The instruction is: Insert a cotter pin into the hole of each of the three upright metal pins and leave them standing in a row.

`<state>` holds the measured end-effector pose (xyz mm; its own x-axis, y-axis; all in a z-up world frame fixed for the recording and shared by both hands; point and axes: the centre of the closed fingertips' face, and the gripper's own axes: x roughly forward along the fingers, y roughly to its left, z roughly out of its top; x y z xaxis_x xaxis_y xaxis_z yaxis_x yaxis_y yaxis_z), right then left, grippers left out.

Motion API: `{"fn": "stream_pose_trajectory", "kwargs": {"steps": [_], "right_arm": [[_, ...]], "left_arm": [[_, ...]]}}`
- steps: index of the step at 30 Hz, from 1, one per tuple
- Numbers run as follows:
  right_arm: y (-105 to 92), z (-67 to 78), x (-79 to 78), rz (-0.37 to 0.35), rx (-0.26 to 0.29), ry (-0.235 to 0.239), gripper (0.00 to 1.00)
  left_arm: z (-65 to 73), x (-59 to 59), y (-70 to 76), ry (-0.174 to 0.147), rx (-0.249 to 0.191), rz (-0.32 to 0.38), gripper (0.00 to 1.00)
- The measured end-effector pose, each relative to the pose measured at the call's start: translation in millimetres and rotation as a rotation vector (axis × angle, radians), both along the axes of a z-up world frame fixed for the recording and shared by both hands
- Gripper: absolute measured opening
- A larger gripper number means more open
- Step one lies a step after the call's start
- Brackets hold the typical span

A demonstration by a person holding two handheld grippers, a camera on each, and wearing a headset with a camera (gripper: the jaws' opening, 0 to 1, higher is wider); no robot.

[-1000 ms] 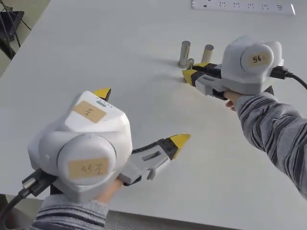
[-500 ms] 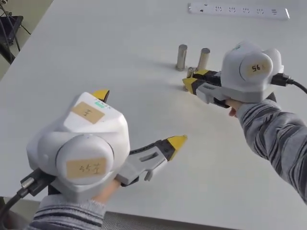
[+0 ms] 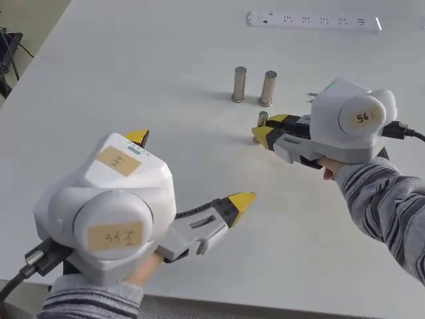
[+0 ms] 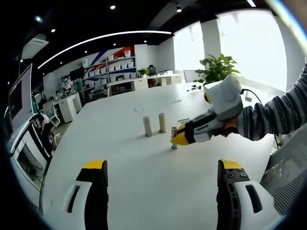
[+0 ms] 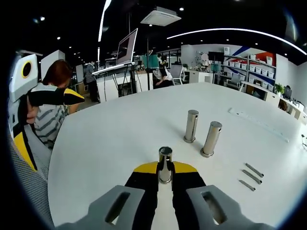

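Note:
Two steel pins (image 3: 239, 84) (image 3: 268, 88) stand upright side by side on the white table (image 3: 133, 73). A third, shorter-looking pin (image 3: 262, 118) stands a little nearer to me, and my right gripper (image 3: 264, 130) is shut on it from the right. The right gripper view has that pin (image 5: 165, 160) between the yellow tips, the other two pins (image 5: 191, 126) (image 5: 211, 138) beyond it, and three cotter pins (image 5: 250, 173) lying at the right. My left gripper (image 3: 189, 167) hovers open near the front edge, holding nothing.
A white power strip (image 3: 312, 20) lies along the far edge of the table. In the left gripper view the right gripper (image 4: 184, 135) holds the third pin (image 4: 174, 139) beside the two standing pins (image 4: 147, 126). Desks, shelves and people are in the room behind.
My right gripper has drawn the third pin away from the other two, toward me. The left gripper stays open in about the same place. The head camera has tilted.

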<state>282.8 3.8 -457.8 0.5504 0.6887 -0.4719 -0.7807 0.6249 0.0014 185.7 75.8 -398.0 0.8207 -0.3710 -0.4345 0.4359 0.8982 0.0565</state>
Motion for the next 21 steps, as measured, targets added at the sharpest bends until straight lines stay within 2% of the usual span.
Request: {"fn": "stream_pose_trajectory", "kwargs": {"steps": [13, 21], "right_arm": [[-1.1, -3.7, -19.9, 0.045, -0.013, -0.002, 0.04], [-1.8, -4.4, -22.5, 0.071, -0.017, -0.027, 0.04]], "left_arm": [[1.4, -2.5, -3.0, -0.003, 0.002, -0.009, 0.94], [1.0, -4.3, -4.8, 0.001, 0.001, -0.016, 0.94]]}}
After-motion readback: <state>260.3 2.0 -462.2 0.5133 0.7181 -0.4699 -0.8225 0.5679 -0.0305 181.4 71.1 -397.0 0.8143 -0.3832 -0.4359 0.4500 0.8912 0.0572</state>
